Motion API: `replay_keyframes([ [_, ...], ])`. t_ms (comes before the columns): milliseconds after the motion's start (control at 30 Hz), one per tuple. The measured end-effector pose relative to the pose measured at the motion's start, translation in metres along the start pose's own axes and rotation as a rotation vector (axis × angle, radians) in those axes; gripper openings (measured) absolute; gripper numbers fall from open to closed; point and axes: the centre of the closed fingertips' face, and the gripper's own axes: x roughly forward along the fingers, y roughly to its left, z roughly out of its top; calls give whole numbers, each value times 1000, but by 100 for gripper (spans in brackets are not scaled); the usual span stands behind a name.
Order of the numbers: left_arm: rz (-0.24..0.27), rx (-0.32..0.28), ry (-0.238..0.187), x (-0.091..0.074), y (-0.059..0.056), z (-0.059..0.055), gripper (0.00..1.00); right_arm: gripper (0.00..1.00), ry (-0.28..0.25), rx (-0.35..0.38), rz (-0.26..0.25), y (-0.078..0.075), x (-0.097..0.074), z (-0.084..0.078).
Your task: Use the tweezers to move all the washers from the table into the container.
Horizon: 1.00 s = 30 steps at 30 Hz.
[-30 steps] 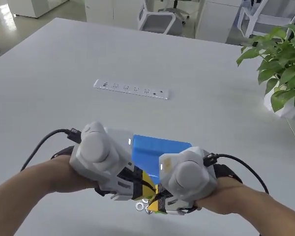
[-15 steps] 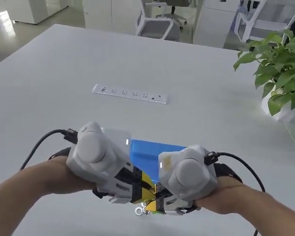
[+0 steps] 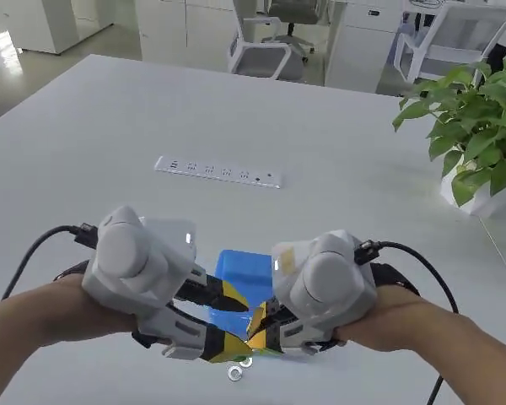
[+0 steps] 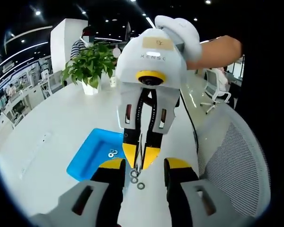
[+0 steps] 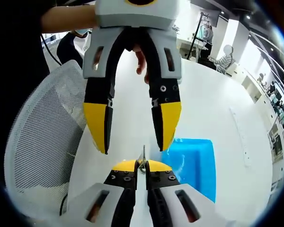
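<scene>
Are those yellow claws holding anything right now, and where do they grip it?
The right gripper pinches the tweezers between its yellow tips, a short pointed end poking out. The left gripper is open, holding nothing.

Bright, even overhead light; ceiling spots glint in the left gripper view. The white counter shows soft sheen, faint shadows. Both gripper views bend strongly at their edges; head view sharp.
</scene>
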Motion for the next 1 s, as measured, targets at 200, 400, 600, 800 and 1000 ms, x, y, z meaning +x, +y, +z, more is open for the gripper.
replay_keyframes([
  [200,56,-54,-32,-14,9,-4,53,7,-8,-3,-16,-11,-9,5],
  [400,92,-112,-51,-28,11,-12,61,7,-14,12,-46,-27,-18,3],
  [600,131,-144,-94,-39,10,-12,69,7,-18,26,-79,-45,-26,0],
  [800,141,-162,-94,-45,5,-15,72,7,-13,41,-104,-59,-29,-11],
  [1000,144,-182,-114,-47,2,-15,75,7,-11,55,-109,-67,-23,-26],
])
